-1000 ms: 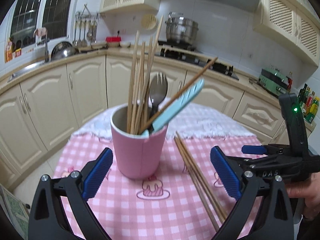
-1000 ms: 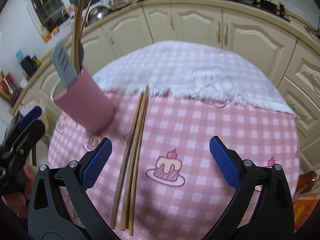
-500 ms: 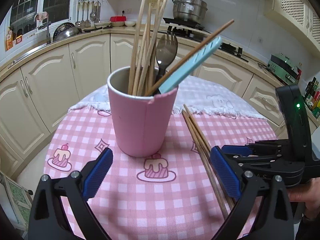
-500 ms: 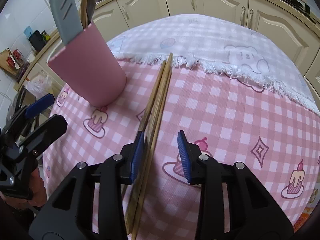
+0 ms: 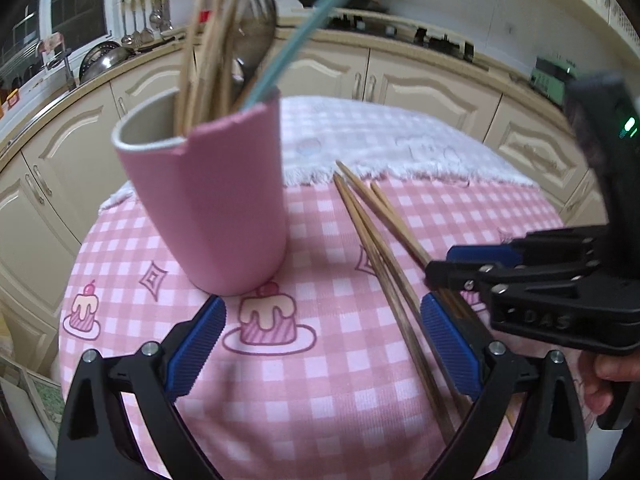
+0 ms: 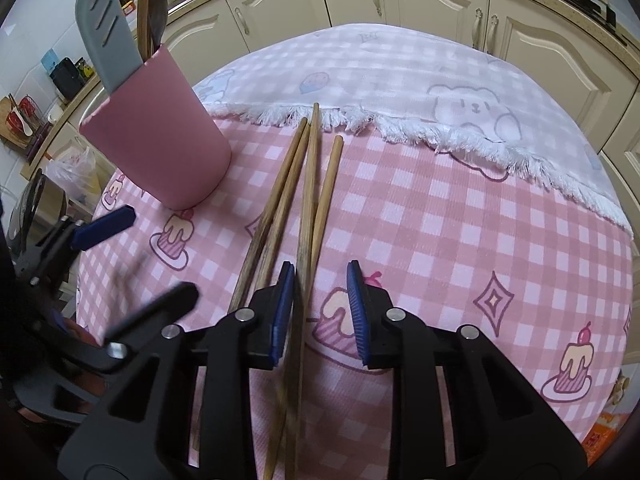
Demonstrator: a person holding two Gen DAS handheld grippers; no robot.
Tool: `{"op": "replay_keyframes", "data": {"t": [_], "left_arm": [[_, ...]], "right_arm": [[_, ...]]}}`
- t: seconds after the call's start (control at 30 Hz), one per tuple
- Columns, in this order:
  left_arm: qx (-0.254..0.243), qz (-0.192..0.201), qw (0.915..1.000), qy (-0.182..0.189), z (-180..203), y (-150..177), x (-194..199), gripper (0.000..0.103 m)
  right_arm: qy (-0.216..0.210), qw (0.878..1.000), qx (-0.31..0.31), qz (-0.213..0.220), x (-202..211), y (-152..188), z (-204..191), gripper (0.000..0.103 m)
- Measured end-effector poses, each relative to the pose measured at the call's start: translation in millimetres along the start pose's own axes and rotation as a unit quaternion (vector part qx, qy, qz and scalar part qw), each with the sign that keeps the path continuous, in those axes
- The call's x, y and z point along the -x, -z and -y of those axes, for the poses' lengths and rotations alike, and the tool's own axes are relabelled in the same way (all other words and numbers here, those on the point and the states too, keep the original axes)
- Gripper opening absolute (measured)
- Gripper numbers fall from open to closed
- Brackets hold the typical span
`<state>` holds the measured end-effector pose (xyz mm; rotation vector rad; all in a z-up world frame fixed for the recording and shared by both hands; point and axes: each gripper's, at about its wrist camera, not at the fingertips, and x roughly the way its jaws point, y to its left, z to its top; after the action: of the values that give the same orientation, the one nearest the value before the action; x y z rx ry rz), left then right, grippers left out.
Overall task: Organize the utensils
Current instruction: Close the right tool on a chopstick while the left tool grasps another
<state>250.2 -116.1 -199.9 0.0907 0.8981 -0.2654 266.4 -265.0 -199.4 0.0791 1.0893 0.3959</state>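
A pink cup (image 5: 212, 204) stands on the pink checked tablecloth (image 5: 320, 380), holding several wooden chopsticks, a metal spork and a teal spatula (image 6: 106, 32). It also shows in the right wrist view (image 6: 160, 148). Several loose chopsticks (image 6: 308, 184) lie on the cloth right of the cup; they show in the left wrist view (image 5: 376, 240) too. My right gripper (image 6: 320, 312) is low over them, jaws partly closed, with two chopsticks between the pads; no grip shows. My left gripper (image 5: 320, 344) is open and empty, just in front of the cup.
A white fringed cloth (image 6: 400, 80) covers the far half of the round table. Cream kitchen cabinets (image 5: 420, 84) curve around behind. The table edge falls away at left and right.
My right gripper has dropped onto the loose chopsticks and its jaws have narrowed from wide open. My left gripper has moved closer to the cup and stayed open.
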Motion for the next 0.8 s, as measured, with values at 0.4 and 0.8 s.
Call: {"op": "replay_keyframes", "data": {"t": [0.4,0.8], "left_arm": [[-0.007,-0.052,0.9984,-0.023,8,-3,-31,0.095],[-0.013,-0.055,0.9982,-0.019,11,-18,-40,0.077]], "right_arm": [[0.011,1.000,0.002,-0.004,1,-2,9,0.026],[0.037,0.999,0.003,-0.017,-3,-11,20,0.025]]}}
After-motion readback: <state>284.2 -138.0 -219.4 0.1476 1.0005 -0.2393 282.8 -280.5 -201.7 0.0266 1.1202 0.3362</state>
